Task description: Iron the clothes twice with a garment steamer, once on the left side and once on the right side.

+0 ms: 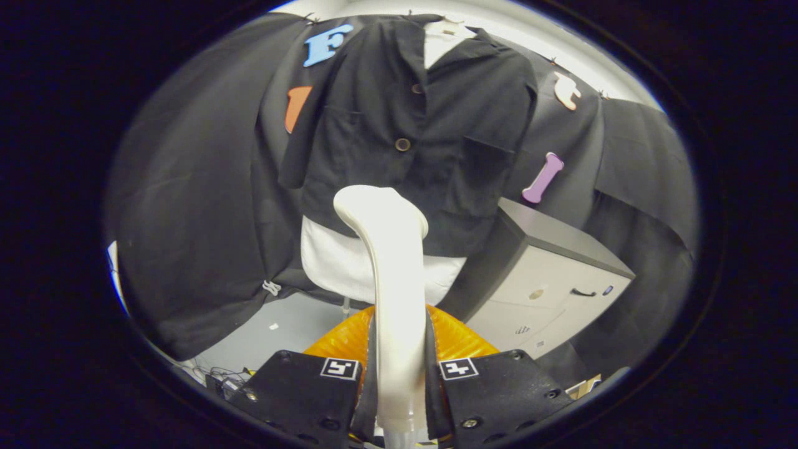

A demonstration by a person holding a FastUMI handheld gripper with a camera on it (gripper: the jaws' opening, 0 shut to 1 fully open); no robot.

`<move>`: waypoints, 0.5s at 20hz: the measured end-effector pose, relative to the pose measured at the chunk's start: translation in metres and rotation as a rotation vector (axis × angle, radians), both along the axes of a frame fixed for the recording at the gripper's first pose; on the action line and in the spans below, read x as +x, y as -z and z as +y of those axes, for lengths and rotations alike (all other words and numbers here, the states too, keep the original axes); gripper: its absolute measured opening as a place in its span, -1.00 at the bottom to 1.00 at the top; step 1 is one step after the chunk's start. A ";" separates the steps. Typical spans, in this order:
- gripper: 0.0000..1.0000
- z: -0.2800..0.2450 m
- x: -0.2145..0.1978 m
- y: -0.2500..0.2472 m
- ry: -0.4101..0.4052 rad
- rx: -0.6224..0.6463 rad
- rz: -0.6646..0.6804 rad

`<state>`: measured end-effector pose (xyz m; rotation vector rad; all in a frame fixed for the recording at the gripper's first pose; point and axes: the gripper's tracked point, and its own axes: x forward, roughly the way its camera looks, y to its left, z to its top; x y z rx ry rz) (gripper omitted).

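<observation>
A black short-sleeved jacket [411,137] with brown buttons hangs over a white garment [340,265] on the booth wall, straight ahead of me. My gripper [399,374] is shut on the handle of a white garment steamer [389,262]. Both fingers press on the handle's sides. The steamer rises upright between them, and its rounded head sits in front of the jacket's lower hem, near the middle. I cannot tell whether the head touches the cloth.
A grey cabinet [548,280] with a dark top stands to the right of the jacket. An orange ribbed object [458,340] lies just beyond the fingers, behind the steamer. Cables [224,377] lie on the pale floor [293,324] at the lower left.
</observation>
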<state>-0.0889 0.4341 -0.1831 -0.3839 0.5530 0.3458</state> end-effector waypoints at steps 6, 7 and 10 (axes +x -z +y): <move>-0.32 -0.085 0.002 -0.027 0.092 0.020 0.021; -0.32 -0.098 0.000 -0.030 0.101 0.023 0.025; -0.33 -0.140 -0.008 -0.039 0.108 0.029 0.038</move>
